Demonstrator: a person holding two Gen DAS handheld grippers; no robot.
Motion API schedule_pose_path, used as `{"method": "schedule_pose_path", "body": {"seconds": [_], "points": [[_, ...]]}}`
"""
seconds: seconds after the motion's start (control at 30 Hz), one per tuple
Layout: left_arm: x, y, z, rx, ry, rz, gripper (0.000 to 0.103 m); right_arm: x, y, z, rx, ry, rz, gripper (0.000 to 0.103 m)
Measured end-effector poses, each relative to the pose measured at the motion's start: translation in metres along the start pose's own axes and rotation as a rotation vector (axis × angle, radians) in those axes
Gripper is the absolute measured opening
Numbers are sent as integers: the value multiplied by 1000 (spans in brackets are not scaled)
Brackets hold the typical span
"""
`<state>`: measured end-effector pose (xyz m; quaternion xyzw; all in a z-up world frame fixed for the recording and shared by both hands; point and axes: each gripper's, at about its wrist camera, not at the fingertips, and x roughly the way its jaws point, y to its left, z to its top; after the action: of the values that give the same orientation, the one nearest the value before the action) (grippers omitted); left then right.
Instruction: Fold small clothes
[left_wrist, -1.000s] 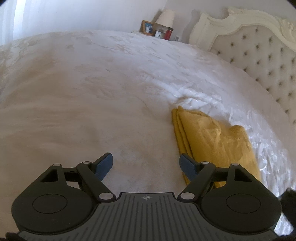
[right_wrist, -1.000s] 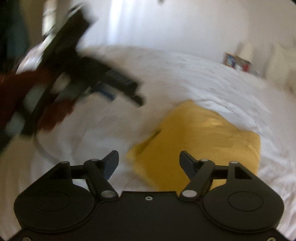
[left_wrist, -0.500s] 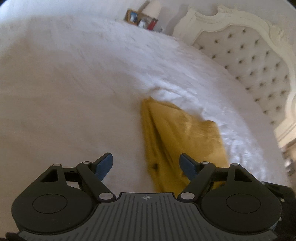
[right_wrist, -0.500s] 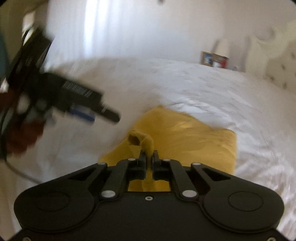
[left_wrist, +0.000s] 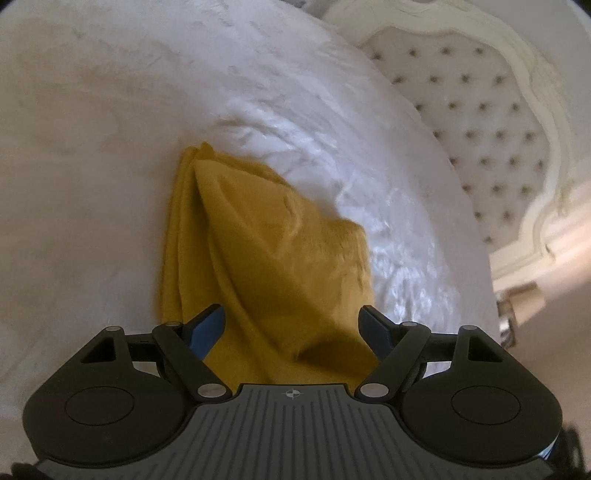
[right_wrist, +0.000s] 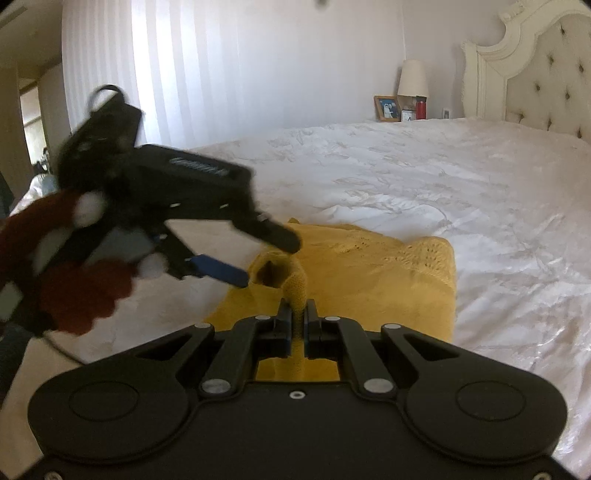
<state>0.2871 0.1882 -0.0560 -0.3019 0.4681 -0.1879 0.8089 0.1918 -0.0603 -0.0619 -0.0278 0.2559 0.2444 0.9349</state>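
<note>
A mustard-yellow knitted garment lies partly folded on the white bedspread; it also shows in the right wrist view. My left gripper is open, its blue-padded fingers straddling the garment's near, raised part. In the right wrist view the left gripper hovers over the garment's left corner. My right gripper is shut on a pinched fold of the garment's near edge, lifting it slightly.
A tufted cream headboard stands at the right end of the bed and shows in the right wrist view. A nightstand holds a lamp, a photo frame and a red bottle. White curtains hang behind.
My right gripper closed on the garment's near edge and raised it. My left gripper moved right and down until its open fingers straddle the garment.
</note>
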Motion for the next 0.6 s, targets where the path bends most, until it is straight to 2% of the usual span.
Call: {"method": "schedule_pose_path", "body": {"seconds": [0.17, 0.3, 0.43, 0.5, 0.53, 0.57, 0.6], "points": [[19, 3, 12, 6, 26, 117, 79, -1, 2, -2, -6, -11, 18, 10], [32, 4, 19, -2, 43, 106, 78, -1, 7, -6, -22, -7, 33, 10], [38, 1, 29, -5, -50, 103, 73, 1, 14, -11, -44, 0, 40, 10], [40, 0, 35, -4, -66, 99, 48, 2, 18, -13, -55, 1, 43, 10], [42, -3, 37, 21, -55, 99, 21, 3, 20, -14, -55, 0, 44, 10], [43, -9, 40, 66, -48, 104, 10, 3, 22, -14, -53, -4, 46, 10], [42, -17, 42, 114, -45, 110, 10, 2, 24, -14, -52, -13, 43, 10]]}}
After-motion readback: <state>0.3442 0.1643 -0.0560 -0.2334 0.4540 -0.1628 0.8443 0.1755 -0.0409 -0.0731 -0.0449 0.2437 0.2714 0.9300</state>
